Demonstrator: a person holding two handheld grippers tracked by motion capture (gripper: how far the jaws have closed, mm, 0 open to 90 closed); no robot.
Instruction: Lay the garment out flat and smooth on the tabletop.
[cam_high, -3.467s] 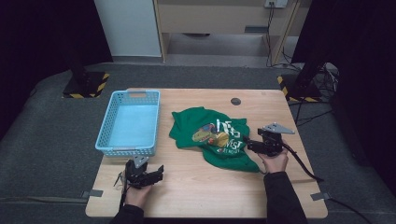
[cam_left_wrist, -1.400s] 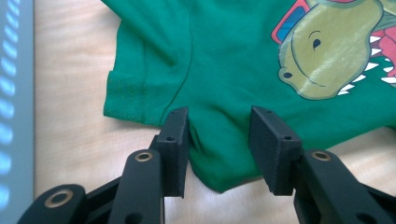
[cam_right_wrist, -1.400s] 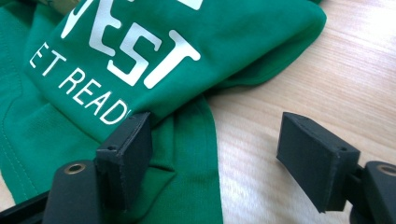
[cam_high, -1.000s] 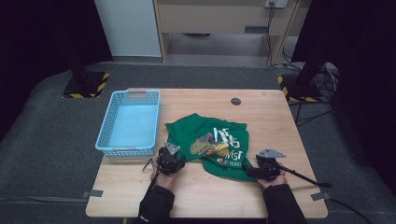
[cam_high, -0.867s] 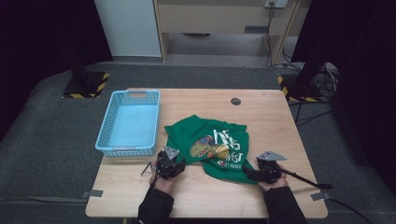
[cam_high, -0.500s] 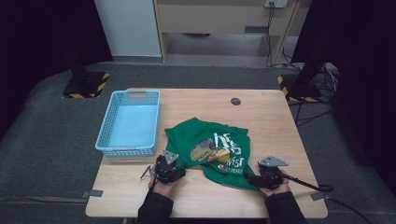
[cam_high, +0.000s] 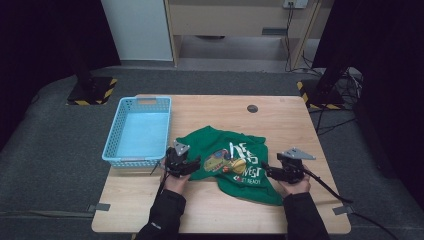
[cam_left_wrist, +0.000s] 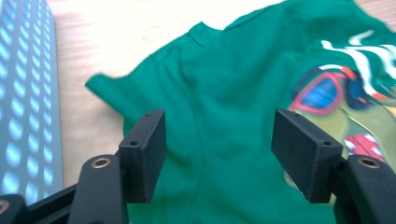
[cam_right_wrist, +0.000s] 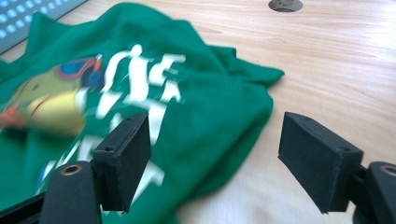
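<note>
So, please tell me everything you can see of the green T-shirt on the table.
The green T-shirt is soft cloth, with a colourful cartoon print and white letters on the front. It lies crumpled, print up, on the wooden table, just right of the blue basket. The open jaws of both grippers hang above its edges, with no pad pressing the cloth.

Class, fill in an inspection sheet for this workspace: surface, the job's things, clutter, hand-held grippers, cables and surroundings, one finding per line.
Surface: wooden table, with a round grommet at its far side.
Job's things: green T-shirt lies rumpled, print up, on the table.
Clutter: empty blue basket stands left of the shirt.
Grippers: left hand-held gripper has just been opening, jaws apart above the shirt, nothing pinched; right hand-held gripper open above the shirt's edge.
Cables: a black cable trails from the right gripper across the table.
Surroundings: grey floor, dark stands with hazard-striped bases.
</note>
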